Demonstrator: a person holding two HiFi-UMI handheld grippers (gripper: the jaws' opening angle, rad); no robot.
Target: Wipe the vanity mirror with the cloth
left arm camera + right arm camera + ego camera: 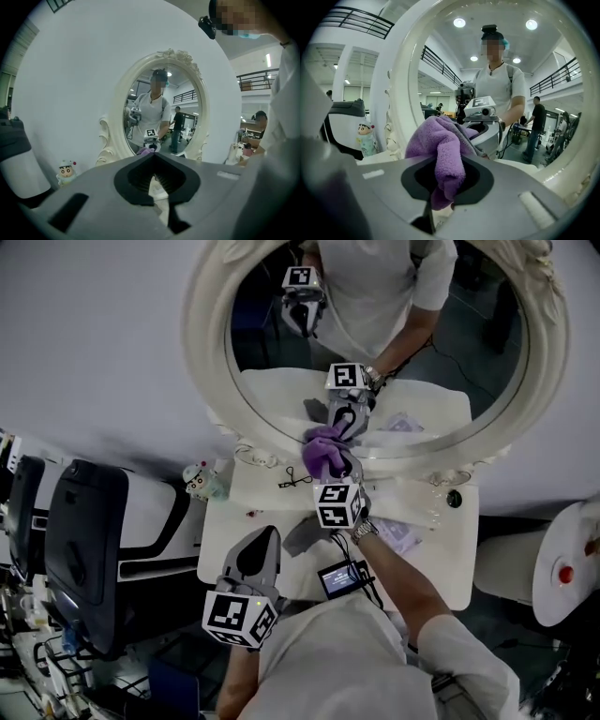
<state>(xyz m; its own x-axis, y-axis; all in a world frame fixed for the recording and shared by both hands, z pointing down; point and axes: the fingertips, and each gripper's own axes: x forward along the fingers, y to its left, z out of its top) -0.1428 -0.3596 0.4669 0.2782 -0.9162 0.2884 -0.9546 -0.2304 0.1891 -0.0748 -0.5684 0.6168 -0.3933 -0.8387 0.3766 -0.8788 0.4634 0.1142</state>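
A person stands at a white vanity table (267, 498), seen from above, holding a gripper in each hand.

Nearest the body, the left gripper (153, 157) is drawn back at the table's front edge. Its fingers are together with nothing between them. It looks parked there to keep out of the working arm's way.

Further out, the right gripper (449, 160) reaches across the table toward the glass. Its fingers are clamped on a purple cloth (439, 139). Most of the cloth bunches out past the fingertips, likely so that soft fabric, not hard plastic, meets the glass.

The cloth sits at the bottom of the oval mirror (375, 329), just above the lower rim of its ornate cream frame. There it meets its own reflection, so it appears pressed to the glass. Starting low makes sense, since the rest of the glass rises beyond it and awaits wiping.

A small cartoon figurine (365, 137) stands on the table left of the frame, clear of the wiping path. A plain pale wall lies behind.
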